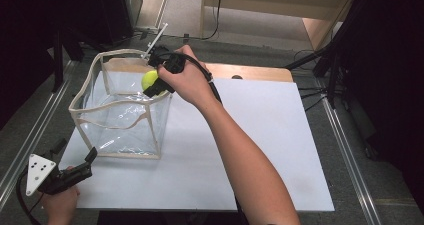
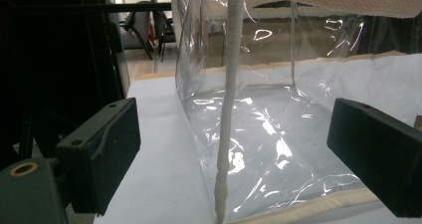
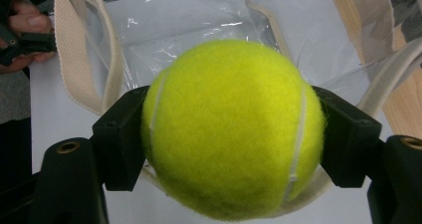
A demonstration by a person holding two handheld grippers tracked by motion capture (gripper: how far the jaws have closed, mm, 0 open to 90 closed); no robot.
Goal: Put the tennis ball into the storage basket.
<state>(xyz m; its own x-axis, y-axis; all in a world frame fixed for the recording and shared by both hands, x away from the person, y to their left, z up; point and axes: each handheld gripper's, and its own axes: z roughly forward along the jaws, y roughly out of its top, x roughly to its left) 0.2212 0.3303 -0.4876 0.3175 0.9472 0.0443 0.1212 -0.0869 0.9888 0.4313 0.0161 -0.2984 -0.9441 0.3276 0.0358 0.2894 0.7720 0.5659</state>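
Tennis ball over the clear bag's mouth

The right gripper [image 1: 156,82] has its fingers [image 3: 122,139] clamped on the tennis ball [image 3: 231,129], just above the transparent bag's [image 1: 122,117] rim. Best centre it over the opening before releasing. The left gripper [image 1: 82,166] waits beside the bag on the worktop [image 1: 260,135], fingers apart.

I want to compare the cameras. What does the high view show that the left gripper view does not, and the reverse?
High view alone: the right gripper shut on the yellow tennis ball, above the bag's open top, and the left gripper from outside. Left gripper view alone: that gripper's own jaws standing wide apart, with the bag's white corner seam between them, untouched. Both share the clear plastic bag and the white table.
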